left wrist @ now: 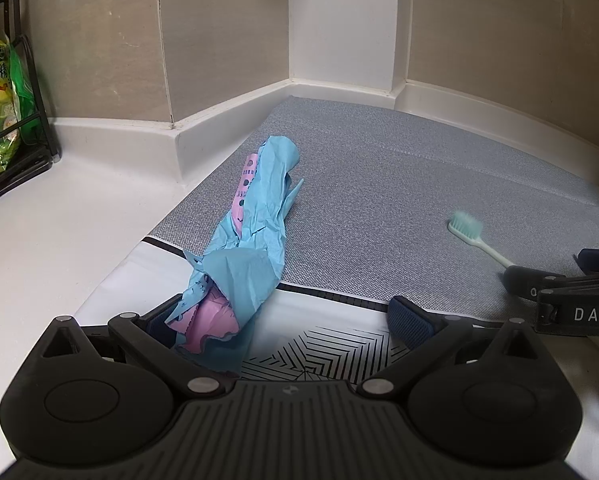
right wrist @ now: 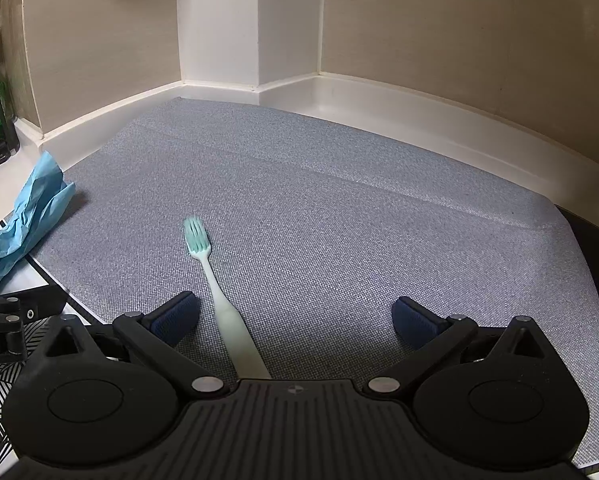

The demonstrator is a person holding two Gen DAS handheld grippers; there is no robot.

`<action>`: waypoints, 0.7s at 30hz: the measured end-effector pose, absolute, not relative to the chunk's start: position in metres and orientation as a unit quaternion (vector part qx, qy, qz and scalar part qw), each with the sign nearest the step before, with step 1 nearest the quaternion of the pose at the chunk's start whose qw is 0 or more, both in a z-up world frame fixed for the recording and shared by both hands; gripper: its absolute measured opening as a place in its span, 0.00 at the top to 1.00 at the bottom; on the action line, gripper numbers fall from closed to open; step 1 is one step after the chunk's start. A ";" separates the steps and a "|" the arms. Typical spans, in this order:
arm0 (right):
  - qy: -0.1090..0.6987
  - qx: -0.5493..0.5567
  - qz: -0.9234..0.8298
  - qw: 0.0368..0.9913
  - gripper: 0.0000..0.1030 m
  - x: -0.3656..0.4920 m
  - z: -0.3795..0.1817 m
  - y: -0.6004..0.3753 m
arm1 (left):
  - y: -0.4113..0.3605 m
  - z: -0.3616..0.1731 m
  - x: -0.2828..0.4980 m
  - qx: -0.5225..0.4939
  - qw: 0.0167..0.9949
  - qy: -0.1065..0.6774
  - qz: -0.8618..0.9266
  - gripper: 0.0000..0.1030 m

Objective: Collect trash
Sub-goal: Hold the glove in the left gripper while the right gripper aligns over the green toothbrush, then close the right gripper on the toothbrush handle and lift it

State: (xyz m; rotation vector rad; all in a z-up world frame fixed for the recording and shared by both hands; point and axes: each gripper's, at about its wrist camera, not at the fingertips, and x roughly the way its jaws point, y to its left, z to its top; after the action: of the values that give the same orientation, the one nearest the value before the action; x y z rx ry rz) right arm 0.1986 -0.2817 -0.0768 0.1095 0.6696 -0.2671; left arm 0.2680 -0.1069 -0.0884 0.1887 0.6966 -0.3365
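Hand-held gripper (left wrist: 289,316) spread beside blue wrapper (left wrist: 251,236); pink lining visible only here

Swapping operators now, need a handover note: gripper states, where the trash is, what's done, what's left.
Left gripper: open, empty; the near end of the crumpled blue and pink paper lies between its fingers, against the left one.
Right gripper: open, empty; the toothbrush handle lies between its fingers, nearer the left one, bristles pointing away.
Both items lie on the grey mat; the paper's near end overhangs onto a white patterned sheet.
Done: nothing collected yet.
Left: close on each item, lift, bin. No bin in view.
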 end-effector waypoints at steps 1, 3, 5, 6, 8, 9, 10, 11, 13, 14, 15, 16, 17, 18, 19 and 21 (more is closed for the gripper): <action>0.327 0.054 -0.131 0.934 0.00 0.197 -0.077 -0.281 | -0.107 -0.088 0.268 0.092 0.922 0.339 -0.164 0.00; 0.327 0.054 -0.131 0.934 0.00 0.197 -0.077 -0.281 | -0.107 -0.088 0.268 0.092 0.922 0.339 -0.164 0.00; 0.327 0.054 -0.131 0.934 0.00 0.197 -0.077 -0.281 | -0.107 -0.088 0.268 0.092 0.922 0.339 -0.164 0.00; 0.327 0.054 -0.131 0.934 0.00 0.198 -0.077 -0.281 | -0.107 -0.088 0.268 0.092 0.922 0.339 -0.164 0.00; 0.327 0.054 -0.131 0.934 0.00 0.198 -0.077 -0.281 | -0.107 -0.088 0.268 0.092 0.922 0.339 -0.164 0.00; 0.327 0.054 -0.131 0.934 0.00 0.198 -0.077 -0.281 | -0.107 -0.088 0.268 0.092 0.922 0.339 -0.164 0.00; 0.327 0.054 -0.131 0.934 0.00 0.198 -0.077 -0.281 | -0.107 -0.088 0.268 0.092 0.922 0.339 -0.164 0.00; 0.327 0.054 -0.131 0.934 0.00 0.198 -0.077 -0.281 | -0.107 -0.088 0.268 0.092 0.922 0.339 -0.164 0.00; 0.328 0.051 -0.129 0.934 0.00 0.196 -0.076 -0.281 | -0.107 -0.088 0.268 0.092 0.922 0.339 -0.164 0.00; 0.330 0.049 -0.127 0.934 0.00 0.196 -0.076 -0.281 | -0.107 -0.088 0.268 0.092 0.922 0.339 -0.164 0.00; 0.333 0.049 -0.124 0.933 0.00 0.195 -0.075 -0.281 | -0.107 -0.088 0.268 0.092 0.922 0.339 -0.164 0.00; 0.336 0.049 -0.122 0.933 0.00 0.195 -0.075 -0.281 | -0.107 -0.089 0.269 0.092 0.922 0.339 -0.164 0.00; 0.338 0.048 -0.120 0.932 0.00 0.195 -0.075 -0.280 | -0.107 -0.089 0.268 0.092 0.922 0.339 -0.164 0.00; 0.338 0.048 -0.120 0.932 0.01 0.195 -0.075 -0.280 | -0.107 -0.089 0.269 0.092 0.922 0.339 -0.163 0.00; 0.337 0.047 -0.121 0.932 0.01 0.195 -0.075 -0.279 | -0.107 -0.088 0.269 0.092 0.922 0.339 -0.163 0.00; 0.337 0.047 -0.119 0.933 0.05 0.193 -0.074 -0.278 | -0.107 -0.088 0.269 0.094 0.921 0.342 -0.161 0.00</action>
State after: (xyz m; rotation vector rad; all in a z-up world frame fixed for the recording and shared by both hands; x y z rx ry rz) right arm 0.1929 -0.2779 -0.0743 0.0963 0.6892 -0.2440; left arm 0.2686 -0.1071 -0.0876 0.1936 0.7017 -0.3315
